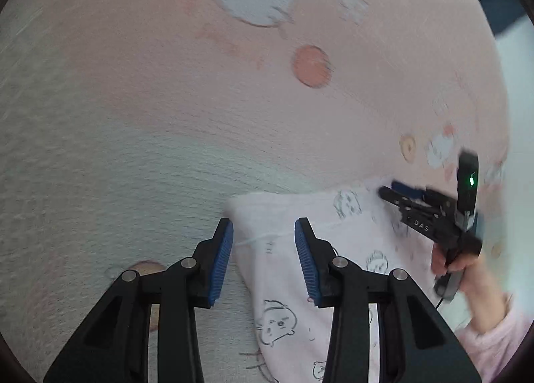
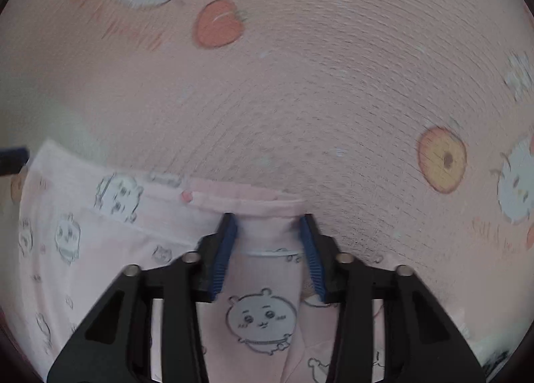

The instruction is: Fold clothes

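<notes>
Only the left wrist view catches the right gripper (image 1: pixel 388 190) and the hand (image 1: pixel 457 263) holding it, off to the right over the pink garment (image 1: pixel 283 283); the right wrist view shows that garment's far hem with a small pink button (image 2: pixel 187 196). The printed blanket (image 1: pixel 167 99) beyond and left of the hem lies bare, so plenty of room there. The left gripper (image 1: pixel 263 233) has its jaws fairly wide, straddling the garment's far-left corner without pinching it, while the right gripper's jaws are narrower with a fold of cloth between them, and whether they actually pinch it I can't tell.
</notes>
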Demonstrator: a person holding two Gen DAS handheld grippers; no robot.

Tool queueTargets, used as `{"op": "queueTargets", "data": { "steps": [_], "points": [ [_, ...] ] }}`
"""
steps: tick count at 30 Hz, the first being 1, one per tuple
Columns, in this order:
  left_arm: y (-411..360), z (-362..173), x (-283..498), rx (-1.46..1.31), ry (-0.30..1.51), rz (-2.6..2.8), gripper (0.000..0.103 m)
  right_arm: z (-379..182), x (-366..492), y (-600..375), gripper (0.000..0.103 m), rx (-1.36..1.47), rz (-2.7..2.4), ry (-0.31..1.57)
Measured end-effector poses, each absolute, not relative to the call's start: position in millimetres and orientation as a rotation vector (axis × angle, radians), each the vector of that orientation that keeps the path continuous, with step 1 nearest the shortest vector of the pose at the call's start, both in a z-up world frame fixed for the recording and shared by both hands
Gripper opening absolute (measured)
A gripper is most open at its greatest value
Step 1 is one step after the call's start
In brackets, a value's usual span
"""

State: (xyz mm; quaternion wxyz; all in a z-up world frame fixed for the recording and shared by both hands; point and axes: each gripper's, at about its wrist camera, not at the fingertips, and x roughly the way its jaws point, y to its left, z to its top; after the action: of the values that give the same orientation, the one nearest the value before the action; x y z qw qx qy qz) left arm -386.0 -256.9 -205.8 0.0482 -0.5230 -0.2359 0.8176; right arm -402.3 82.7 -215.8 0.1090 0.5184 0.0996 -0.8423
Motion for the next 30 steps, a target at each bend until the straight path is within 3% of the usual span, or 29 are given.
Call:
{"op": "queueTargets", "data": {
  "steps": [5, 6, 8, 9, 10, 11, 14, 18, 27, 30],
  "points": [
    [-257.5, -221.4, -390.1, -1.681, -0.760, 2.478, 0.029, -213.6, -407.0, 96.0, 0.017, 1.537, -2.512, 0.232],
    [-252.1, -220.7, -391.0, -1.673, -0.730, 2.489, 0.028, -213.1, -407.0, 95.7, 0.020, 1.536, -2.506, 0.244],
    [-246.4, -220.8, -386.7, -1.673, -0.645, 2.512, 0.014, -217.9, -406.9, 91.0, 0.029, 1.556, -2.456, 0.298],
    [-243.1, -220.5, -389.6, -1.687, -0.589, 2.522, 0.009, -221.0, -406.9, 89.3, 0.029, 1.566, -2.429, 0.316],
    [-232.3, -227.1, -404.1, -1.695, -0.506, 2.541, 0.007, -222.3, -405.9, 88.2, 0.026, 1.562, -2.415, 0.329],
    [-222.3, -227.3, -410.9, -1.689, -0.408, 2.568, 0.005, -220.6, -404.5, 87.1, 0.011, 1.544, -2.406, 0.340],
    [-209.0, -208.9, -408.6, -1.609, -0.200, 2.655, 0.004, -210.4, -400.3, 88.7, 0.004, 1.478, -2.413, 0.337],
    [-210.2, -197.3, -405.4, -1.547, -0.105, 2.662, 0.004, -196.6, -398.5, 110.2, 0.003, 1.424, -2.481, 0.194],
    [-165.7, -233.6, -425.6, -1.642, 0.330, 2.734, 0.008, -228.6, -426.9, 91.3, 0.004, 1.476, -2.512, 0.072],
    [-171.9, -226.8, -429.1, -1.676, 0.272, 2.731, 0.015, -221.7, -427.3, 98.4, 0.011, 1.503, -2.513, 0.031]
  ]
}}
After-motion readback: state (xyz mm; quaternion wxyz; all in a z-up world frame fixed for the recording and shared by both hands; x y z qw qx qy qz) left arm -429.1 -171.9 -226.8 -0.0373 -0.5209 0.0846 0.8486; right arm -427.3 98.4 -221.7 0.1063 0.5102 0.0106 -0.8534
